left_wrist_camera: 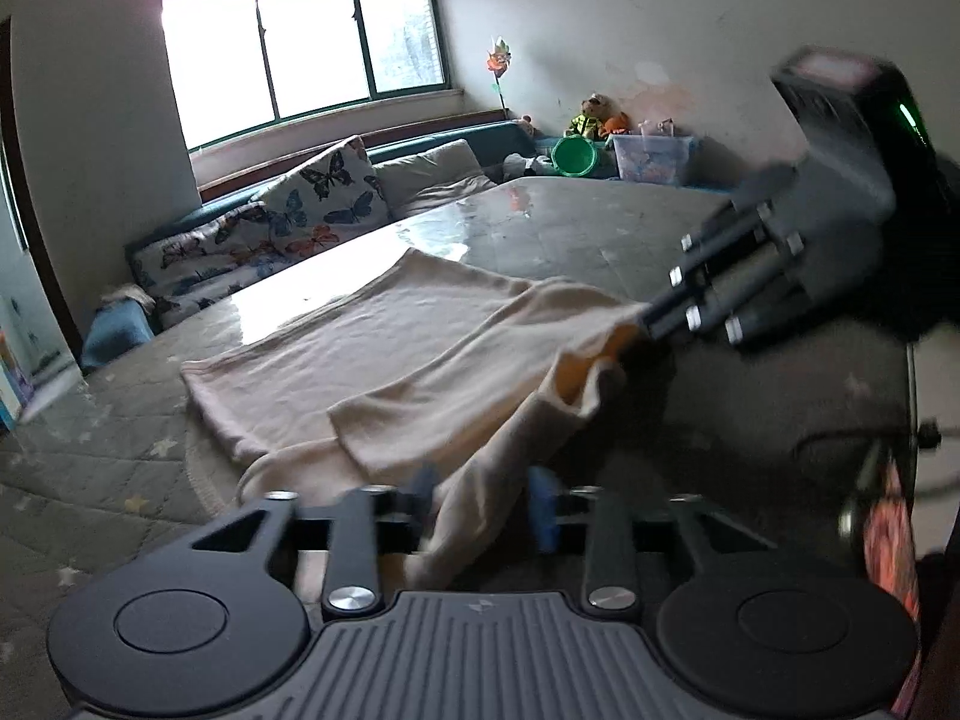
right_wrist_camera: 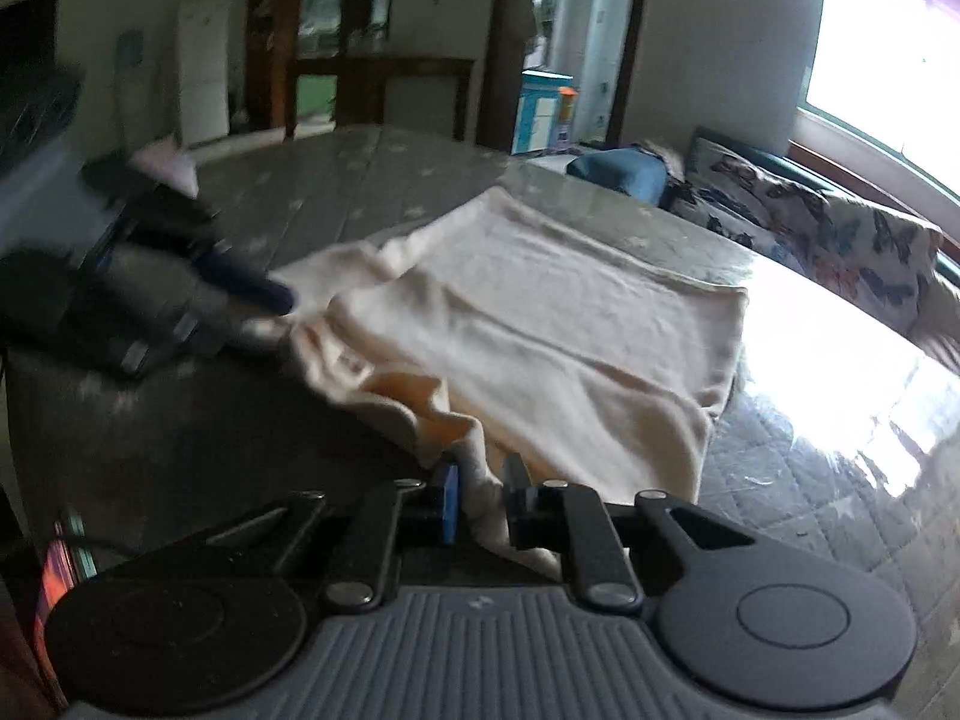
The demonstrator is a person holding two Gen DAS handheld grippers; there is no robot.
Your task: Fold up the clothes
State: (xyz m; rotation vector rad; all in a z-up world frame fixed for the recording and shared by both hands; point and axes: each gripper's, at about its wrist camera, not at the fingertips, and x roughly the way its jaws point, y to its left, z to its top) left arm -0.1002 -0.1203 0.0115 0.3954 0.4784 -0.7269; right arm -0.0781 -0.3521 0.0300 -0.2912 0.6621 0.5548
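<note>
While claw-pinched, garment point(left_wrist_camera: 384, 354) lengthwise windowward.

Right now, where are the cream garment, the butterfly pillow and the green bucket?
cream garment point(left_wrist_camera: 372, 354): left wrist view, flat middle.
butterfly pillow point(left_wrist_camera: 324, 192): left wrist view, printed front.
green bucket point(left_wrist_camera: 573, 157): left wrist view, inside wall.

Window point(left_wrist_camera: 300, 42) daylight glares off the table point(right_wrist_camera: 840, 360); claws motion-blurred.

Motion-blurred left claw point(right_wrist_camera: 282, 300) tips
</note>
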